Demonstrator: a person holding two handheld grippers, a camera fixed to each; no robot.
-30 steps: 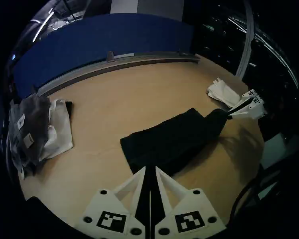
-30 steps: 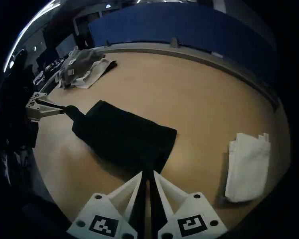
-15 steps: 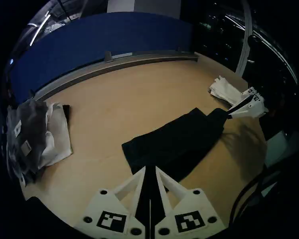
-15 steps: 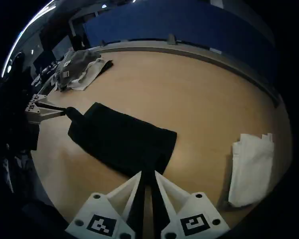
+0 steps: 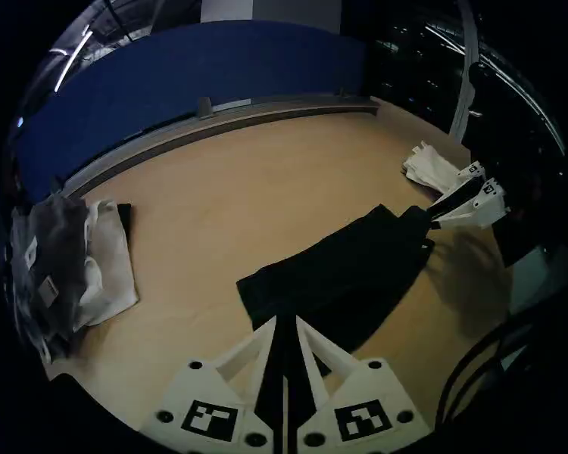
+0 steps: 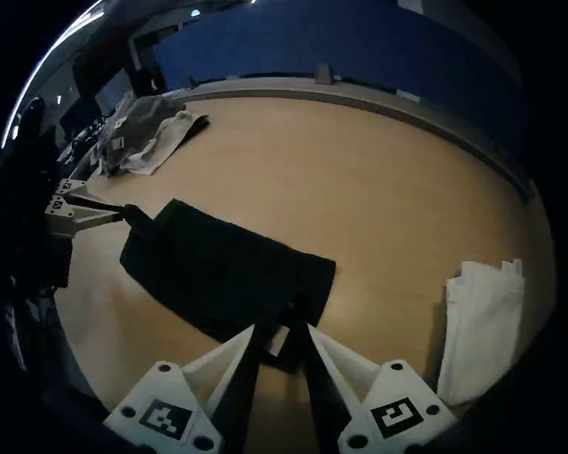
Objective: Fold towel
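Note:
A dark towel (image 5: 337, 265) lies folded in a long strip on the wooden table (image 5: 246, 181). At the bottom of the left gripper view my left gripper (image 5: 285, 324) is shut on the strip's near corner. Farther right in that view, my right gripper (image 5: 434, 216) is at the strip's other end. In the right gripper view the towel (image 6: 216, 272) stretches from my right gripper (image 6: 290, 333) to my left gripper (image 6: 123, 213). The right gripper's fingers stand apart, with a towel corner lying loosely between them.
A folded white cloth (image 5: 432, 166) (image 6: 485, 318) lies near the table's edge beside the right gripper. A pile of grey and white cloths (image 5: 64, 257) (image 6: 144, 129) sits at the other end. A blue partition (image 5: 193, 76) (image 6: 344, 45) runs along the far edge.
My right gripper's fingers have spread apart around the towel corner. The towel has stretched out a little toward the left gripper, which stays shut on its corner.

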